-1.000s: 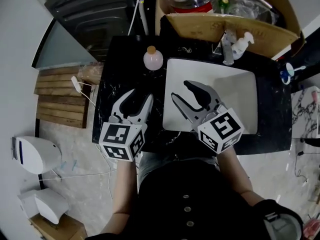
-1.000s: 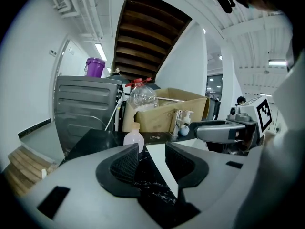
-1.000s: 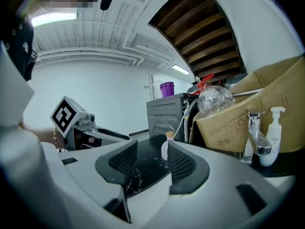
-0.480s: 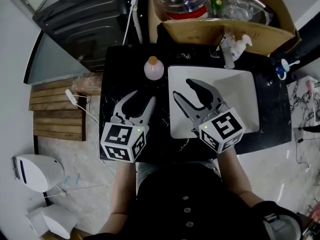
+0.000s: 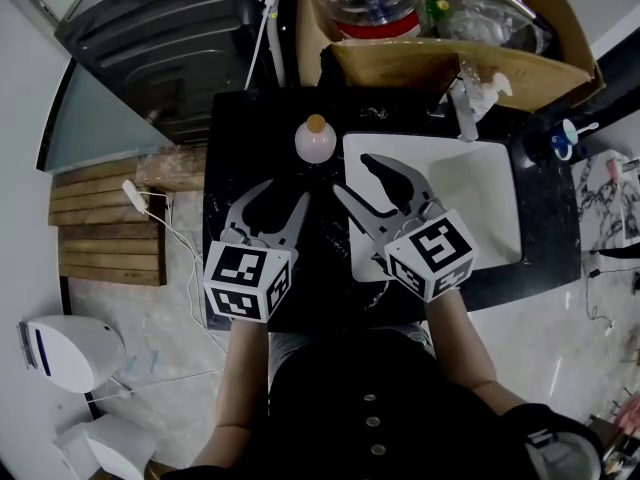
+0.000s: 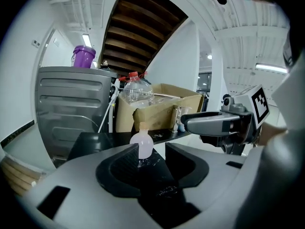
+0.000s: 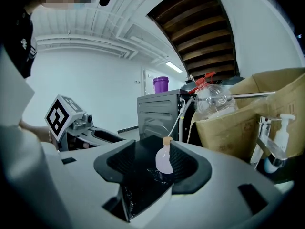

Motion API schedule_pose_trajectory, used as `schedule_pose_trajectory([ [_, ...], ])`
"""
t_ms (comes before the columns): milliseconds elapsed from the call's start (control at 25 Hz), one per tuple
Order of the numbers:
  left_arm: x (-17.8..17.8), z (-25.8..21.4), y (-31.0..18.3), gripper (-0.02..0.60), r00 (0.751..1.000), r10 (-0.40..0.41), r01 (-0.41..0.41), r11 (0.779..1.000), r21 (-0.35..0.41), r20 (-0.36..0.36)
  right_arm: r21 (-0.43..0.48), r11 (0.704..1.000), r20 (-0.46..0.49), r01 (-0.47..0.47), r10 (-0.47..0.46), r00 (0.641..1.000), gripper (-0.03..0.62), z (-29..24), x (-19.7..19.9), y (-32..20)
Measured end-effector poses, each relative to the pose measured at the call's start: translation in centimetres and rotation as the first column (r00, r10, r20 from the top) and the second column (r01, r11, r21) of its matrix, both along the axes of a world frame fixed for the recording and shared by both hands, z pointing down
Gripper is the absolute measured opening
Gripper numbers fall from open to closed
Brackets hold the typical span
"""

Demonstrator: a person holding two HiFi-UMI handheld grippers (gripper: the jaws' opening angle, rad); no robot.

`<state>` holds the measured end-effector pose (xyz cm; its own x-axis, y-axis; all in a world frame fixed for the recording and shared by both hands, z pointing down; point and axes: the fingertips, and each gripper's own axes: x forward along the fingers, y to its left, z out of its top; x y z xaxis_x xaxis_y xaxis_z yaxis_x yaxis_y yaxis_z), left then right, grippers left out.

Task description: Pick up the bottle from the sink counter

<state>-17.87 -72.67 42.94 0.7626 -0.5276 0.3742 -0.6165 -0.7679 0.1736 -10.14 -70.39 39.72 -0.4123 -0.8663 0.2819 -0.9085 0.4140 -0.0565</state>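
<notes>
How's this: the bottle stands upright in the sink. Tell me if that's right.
Not right: the place is wrong. The bottle stands upright on the black counter, just left of the sink, not in it. The head view shows it.

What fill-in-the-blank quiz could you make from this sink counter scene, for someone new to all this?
1. The small pink bottle stands upright on the ___ counter.
2. The sink beside it is ___ in colour.
3. The brown box behind the sink is made of ___.
4. The left claw is open and holds ___.

Missing words: black; white; cardboard; nothing.
</notes>
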Motion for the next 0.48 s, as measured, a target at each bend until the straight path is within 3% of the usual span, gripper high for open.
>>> schedule_pose_trajectory([
  [480,-1.7,2.1,-1.9,0.170,1.000,-0.001,-0.001,0.999,-0.049,-0.029,-0.086,0.996,-0.048,-0.019,0.015,0.999,0.232,3.8,-1.6,-2.7],
])
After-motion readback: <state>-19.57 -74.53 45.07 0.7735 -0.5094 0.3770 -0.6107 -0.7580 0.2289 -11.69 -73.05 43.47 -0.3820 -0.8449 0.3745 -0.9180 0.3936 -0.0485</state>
